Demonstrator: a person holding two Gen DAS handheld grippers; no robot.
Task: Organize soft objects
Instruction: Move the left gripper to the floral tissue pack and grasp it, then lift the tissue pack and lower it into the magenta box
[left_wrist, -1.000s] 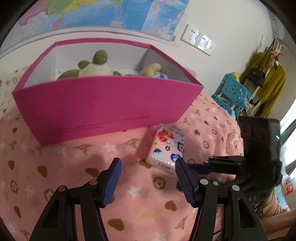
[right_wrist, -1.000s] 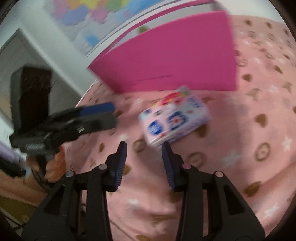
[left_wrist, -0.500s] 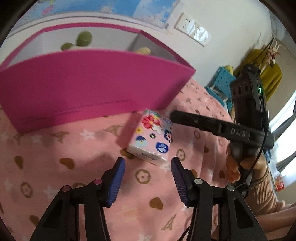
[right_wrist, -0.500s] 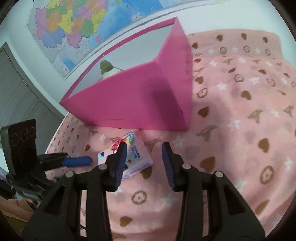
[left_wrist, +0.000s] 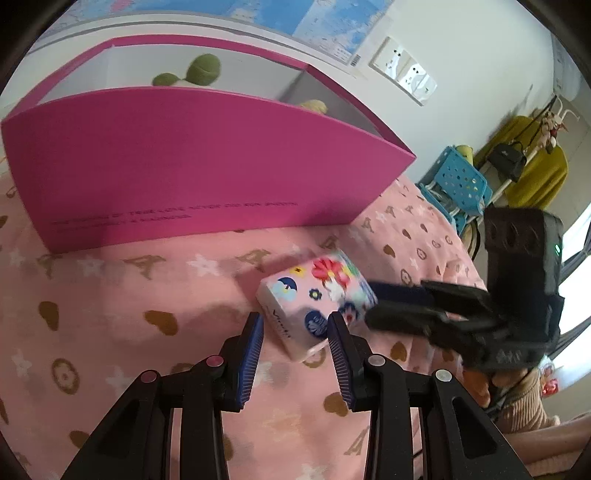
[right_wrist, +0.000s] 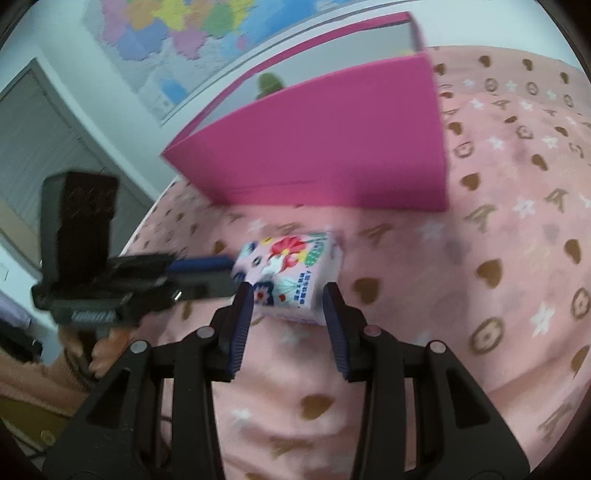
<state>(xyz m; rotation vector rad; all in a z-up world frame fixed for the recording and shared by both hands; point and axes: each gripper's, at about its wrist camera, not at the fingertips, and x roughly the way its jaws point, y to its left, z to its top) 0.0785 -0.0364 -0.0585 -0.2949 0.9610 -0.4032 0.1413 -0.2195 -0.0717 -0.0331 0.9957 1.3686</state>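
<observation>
Pack: lay flat as a small soft floral-printed tissue pack (left_wrist: 317, 299) on the pink patterned fleece blanket (left_wrist: 110, 295), just in front of the tall magenta cardboard box (left_wrist: 207, 166), not yet inside.
Left gripper (left_wrist: 294, 330): had just been closing to a narrow gap; straddled only the pack's near corner, pads not visibly pressing.
Right gripper (right_wrist: 287, 306): stood half-open around the pack's other end; could not tell through the blur whether the pads touched.
Risk, shallow bite: likely squeezed the slick wrapper out from a corner-only grip, or pinched loose film alone.
Risk, two tools: probably crowded one small pack, nudging or spinning it away from either side.
Risk, box wall: judged high enough to snag a low-carried pack and knock it loose.
Risk, contents: could have landed awkwardly on the green plush toy (left_wrist: 201, 68) inside.
</observation>
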